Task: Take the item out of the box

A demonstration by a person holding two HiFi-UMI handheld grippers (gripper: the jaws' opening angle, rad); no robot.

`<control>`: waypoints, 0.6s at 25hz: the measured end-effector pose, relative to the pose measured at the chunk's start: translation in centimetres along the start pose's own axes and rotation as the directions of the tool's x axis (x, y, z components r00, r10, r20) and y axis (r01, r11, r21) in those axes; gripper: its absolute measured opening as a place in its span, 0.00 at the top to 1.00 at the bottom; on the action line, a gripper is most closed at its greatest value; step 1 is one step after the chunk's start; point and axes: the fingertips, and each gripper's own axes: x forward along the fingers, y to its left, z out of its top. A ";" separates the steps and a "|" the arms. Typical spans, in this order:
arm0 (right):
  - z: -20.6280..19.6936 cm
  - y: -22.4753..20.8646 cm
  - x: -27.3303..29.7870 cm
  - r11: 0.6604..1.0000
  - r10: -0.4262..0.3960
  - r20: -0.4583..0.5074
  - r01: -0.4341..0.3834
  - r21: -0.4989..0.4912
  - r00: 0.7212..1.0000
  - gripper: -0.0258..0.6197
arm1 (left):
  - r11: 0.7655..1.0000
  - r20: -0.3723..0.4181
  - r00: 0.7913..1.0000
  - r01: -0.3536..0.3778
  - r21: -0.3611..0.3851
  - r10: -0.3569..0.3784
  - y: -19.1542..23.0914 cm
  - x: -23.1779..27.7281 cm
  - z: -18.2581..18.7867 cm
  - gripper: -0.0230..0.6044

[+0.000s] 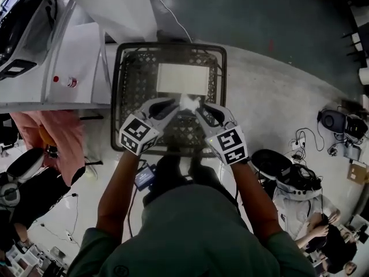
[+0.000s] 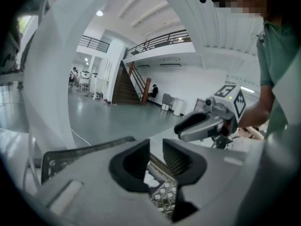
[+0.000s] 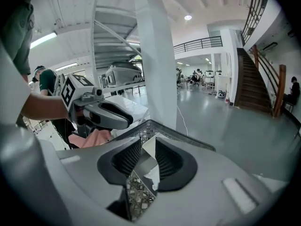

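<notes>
A black mesh basket stands on the floor in front of me. Flat in its far half lies a white box. A small crumpled white item sits just nearer, between the tips of both grippers. My left gripper reaches in from the left with its jaws apart and nothing pressed between the pads. My right gripper comes in from the right, jaws also apart. In the left gripper view the crumpled item shows below the gap. In the right gripper view the crumpled item lies close to one pad, in front of the box.
A white table with a red-capped bottle stands left of the basket, and a pink cloth hangs below it. Cables and gear lie on the floor at the right. A person sits at the lower right.
</notes>
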 end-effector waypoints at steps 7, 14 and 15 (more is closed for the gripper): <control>-5.1 -1.7 4.5 0.999 0.012 -0.121 -0.006 0.048 0.993 0.70 | 0.995 -0.126 0.989 0.074 -0.070 -0.082 1.6 4.0 -5.9 0.70; -9.5 -3.0 8.6 0.998 0.014 -0.217 -0.002 0.057 0.976 0.66 | 0.988 -0.243 0.960 0.114 -0.102 -0.136 3.5 7.8 -11.4 0.55; -10.2 -3.2 9.1 0.998 0.015 -0.234 -0.002 0.059 0.972 0.65 | 0.987 -0.260 0.955 0.120 -0.107 -0.144 3.7 8.2 -12.2 0.53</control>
